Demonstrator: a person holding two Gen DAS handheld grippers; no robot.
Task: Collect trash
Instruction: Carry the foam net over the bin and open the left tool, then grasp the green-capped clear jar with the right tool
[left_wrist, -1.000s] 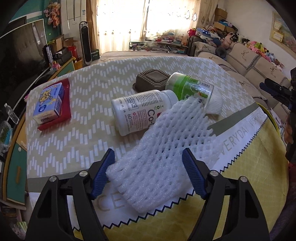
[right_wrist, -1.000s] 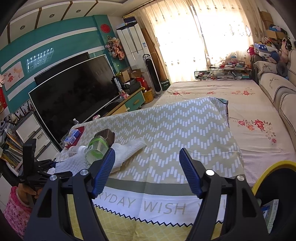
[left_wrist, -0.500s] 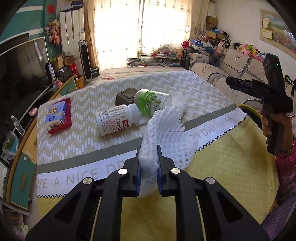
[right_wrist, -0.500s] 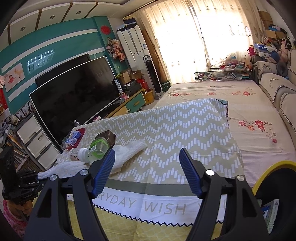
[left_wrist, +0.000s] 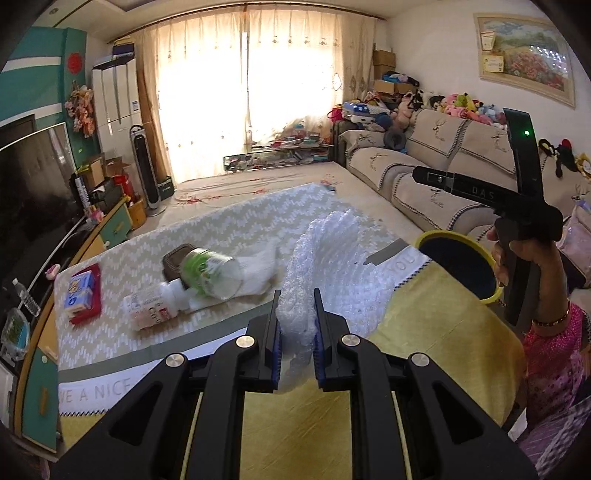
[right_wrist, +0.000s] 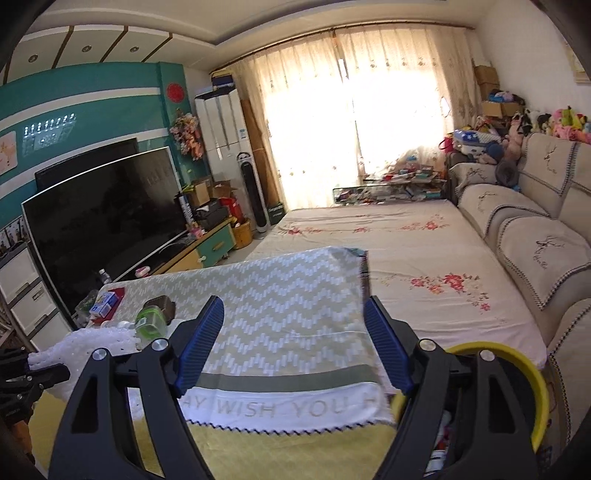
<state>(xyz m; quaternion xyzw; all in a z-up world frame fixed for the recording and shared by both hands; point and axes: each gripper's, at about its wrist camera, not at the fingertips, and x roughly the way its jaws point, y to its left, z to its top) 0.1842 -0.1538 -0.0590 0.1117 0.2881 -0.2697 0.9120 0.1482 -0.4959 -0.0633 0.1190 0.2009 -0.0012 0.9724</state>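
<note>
My left gripper (left_wrist: 296, 325) is shut on a white foam net sleeve (left_wrist: 332, 258) and holds it lifted above the table. The sleeve also shows at the left of the right wrist view (right_wrist: 92, 341). On the tablecloth (left_wrist: 229, 236) lie a white pill bottle (left_wrist: 151, 308), a green-lidded clear jar (left_wrist: 208, 273) on its side, a brown lid (left_wrist: 173, 258) and a crumpled white tissue (left_wrist: 264, 264). A yellow-rimmed bin (left_wrist: 458, 266) stands at the table's right end. My right gripper (right_wrist: 293, 345) is open and empty, above the table edge beside the bin (right_wrist: 517, 373).
A blue carton on a red box (left_wrist: 83, 295) lies at the table's left edge. A TV (right_wrist: 103, 221) and cabinet run along the left. A sofa (right_wrist: 535, 240) runs along the right, with a flowered mat (right_wrist: 406, 251) beyond the table.
My left gripper closed on the foam sleeve, lifted it off the table and drew back. The right gripper stayed open and shifted a little toward the bin.
</note>
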